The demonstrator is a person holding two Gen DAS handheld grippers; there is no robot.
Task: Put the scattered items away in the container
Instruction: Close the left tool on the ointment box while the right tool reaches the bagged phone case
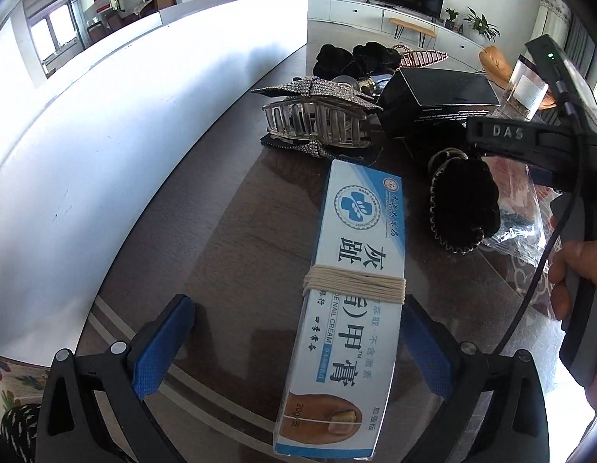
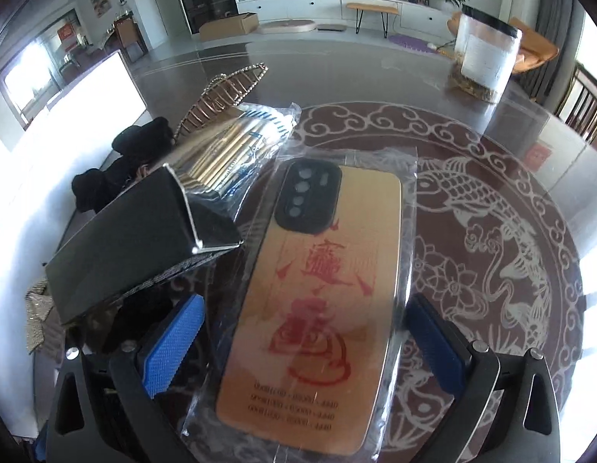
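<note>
A white and blue nail cream box (image 1: 348, 293) with string wound round it lies on the dark table between the fingers of my left gripper (image 1: 298, 343), which is open; the box lies against the right pad. A gold phone case in a clear bag (image 2: 314, 305) lies between the fingers of my right gripper (image 2: 306, 347), which is open. The white container wall (image 1: 144, 108) stands along the left and also shows in the right wrist view (image 2: 67, 131). The right gripper body (image 1: 530, 139) shows at the right of the left wrist view.
A rhinestone hair claw (image 1: 317, 115), a black box (image 1: 437, 96), black scrunchies (image 1: 464, 204) and a bagged bundle of gold sticks (image 2: 236, 142) lie on the table. A clear pouch (image 2: 483, 54) stands at the far right. The black box (image 2: 136, 239) lies left of the phone case.
</note>
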